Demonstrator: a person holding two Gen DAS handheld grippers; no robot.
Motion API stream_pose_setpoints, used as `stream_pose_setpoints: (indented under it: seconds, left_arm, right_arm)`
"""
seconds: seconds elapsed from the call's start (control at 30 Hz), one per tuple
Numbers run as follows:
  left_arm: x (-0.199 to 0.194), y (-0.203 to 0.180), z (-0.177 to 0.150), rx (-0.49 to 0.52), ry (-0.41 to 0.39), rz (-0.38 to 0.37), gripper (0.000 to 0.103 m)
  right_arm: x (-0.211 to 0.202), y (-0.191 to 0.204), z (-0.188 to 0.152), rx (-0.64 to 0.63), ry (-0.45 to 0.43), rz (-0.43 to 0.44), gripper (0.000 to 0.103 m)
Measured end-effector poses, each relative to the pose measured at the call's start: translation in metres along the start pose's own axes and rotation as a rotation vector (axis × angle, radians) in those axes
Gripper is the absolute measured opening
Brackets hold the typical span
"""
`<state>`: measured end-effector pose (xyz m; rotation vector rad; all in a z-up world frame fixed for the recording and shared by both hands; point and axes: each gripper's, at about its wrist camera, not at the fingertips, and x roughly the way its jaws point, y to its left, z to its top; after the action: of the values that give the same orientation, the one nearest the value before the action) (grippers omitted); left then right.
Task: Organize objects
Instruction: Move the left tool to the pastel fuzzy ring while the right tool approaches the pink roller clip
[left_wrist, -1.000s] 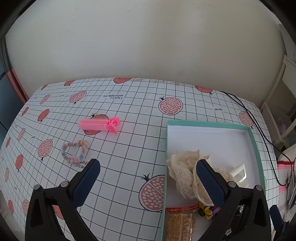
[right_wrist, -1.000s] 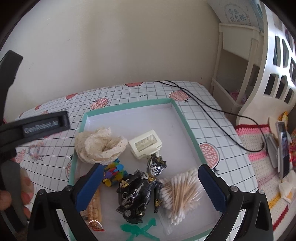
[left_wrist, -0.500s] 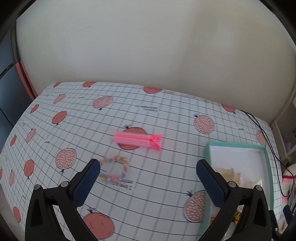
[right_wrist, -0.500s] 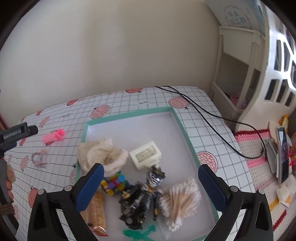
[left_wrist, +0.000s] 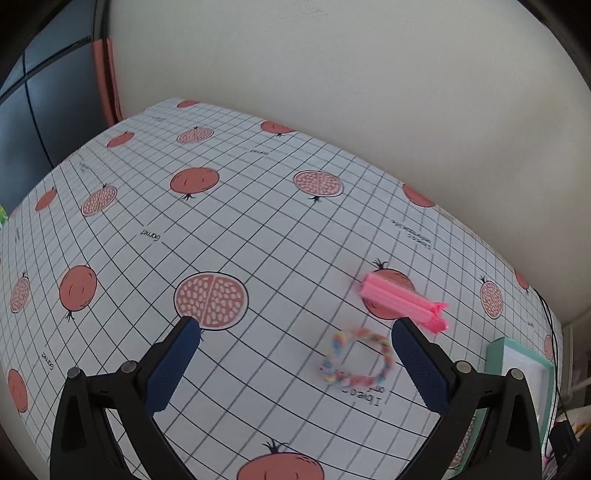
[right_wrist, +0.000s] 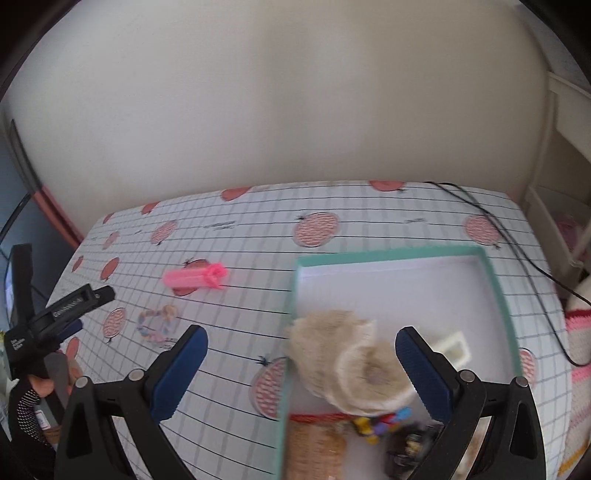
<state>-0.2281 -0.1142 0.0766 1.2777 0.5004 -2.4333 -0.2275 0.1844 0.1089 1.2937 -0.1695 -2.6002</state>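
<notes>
A pink clip (left_wrist: 404, 302) lies on the pomegranate-print tablecloth (left_wrist: 258, 236), and a pastel braided hair tie (left_wrist: 356, 357) lies just in front of it. My left gripper (left_wrist: 295, 354) is open and empty above the cloth, with the hair tie close to its right finger. Both items show in the right wrist view too: the clip (right_wrist: 195, 277) and the hair tie (right_wrist: 157, 325). My right gripper (right_wrist: 301, 365) is open and empty, over the left rim of the teal-edged white box (right_wrist: 495, 280), which holds a cream lace piece (right_wrist: 351, 362).
The box also holds a snack packet (right_wrist: 317, 446), a small colourful toy (right_wrist: 380, 424), a black toy (right_wrist: 410, 443) and a white plastic part (right_wrist: 452, 347). A black cable (right_wrist: 517, 251) crosses the table's right side. White shelving (right_wrist: 561, 221) stands at the right.
My left gripper has swung left, away from the box, toward the hair tie and clip. My right gripper has also swung left, so the box sits lower right in its view.
</notes>
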Motion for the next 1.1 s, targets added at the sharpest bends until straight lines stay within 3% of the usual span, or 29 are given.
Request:
stream_pose_setpoints:
  seconds: [0.27,0.57,0.87,1.1]
  left_arm:
    - [0.029,-0.006,-0.009,0.064,0.062,-0.031,0.103]
    - [0.054,-0.018,-0.024,0.145,0.102,0.032,0.103]
    - [0.063,-0.015,-0.027,0.168,0.113,0.075,0.103]
    - [0.067,-0.014,-0.028,0.178,0.116,0.087,0.103]
  right_arm:
    - [0.041,0.037,0.013,-0.039,0.067,0.055,0.103]
    - [0.086,0.068,0.034,-0.092,0.134,0.064,0.103]
    - [0.131,0.102,0.047,-0.224,0.207,0.043,0.103]
    - [0.155,0.089,0.062,-0.111,0.222,0.079,0.101]
